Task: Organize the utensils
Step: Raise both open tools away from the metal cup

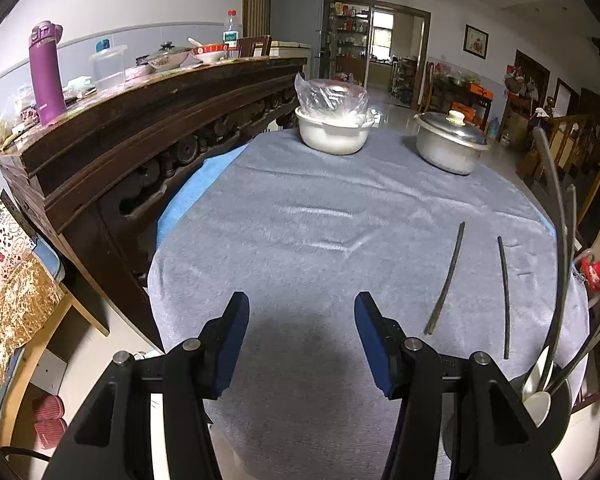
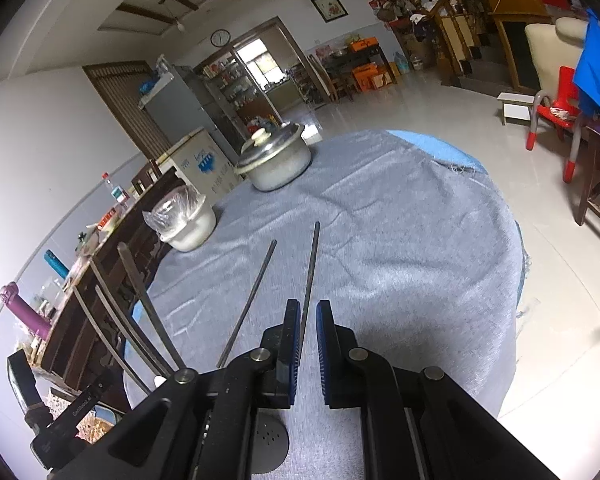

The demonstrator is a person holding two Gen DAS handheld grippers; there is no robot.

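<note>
Two dark chopsticks (image 1: 446, 280) (image 1: 504, 296) lie side by side on the grey cloth (image 1: 300, 220), right of my left gripper (image 1: 302, 304). That gripper hovers open over bare cloth with nothing between its blue pads. A dark utensil holder (image 1: 540, 396) with spoons and long metal handles stands at the near right edge. In the right wrist view my right gripper (image 2: 309, 308) is shut to a narrow slit above the near ends of the chopsticks (image 2: 252, 300) (image 2: 312, 264). One chopstick shows through the slit, lying on the cloth. The holder's handles (image 2: 140, 300) rise to its left.
A white pot (image 1: 332, 132) covered with a plastic bag and a lidded metal pot (image 1: 448, 144) stand at the far side of the round table. A dark carved sideboard (image 1: 140, 120) with a purple bottle (image 1: 46, 72) borders the left. The table drops off to tiled floor (image 2: 500, 128) on the right.
</note>
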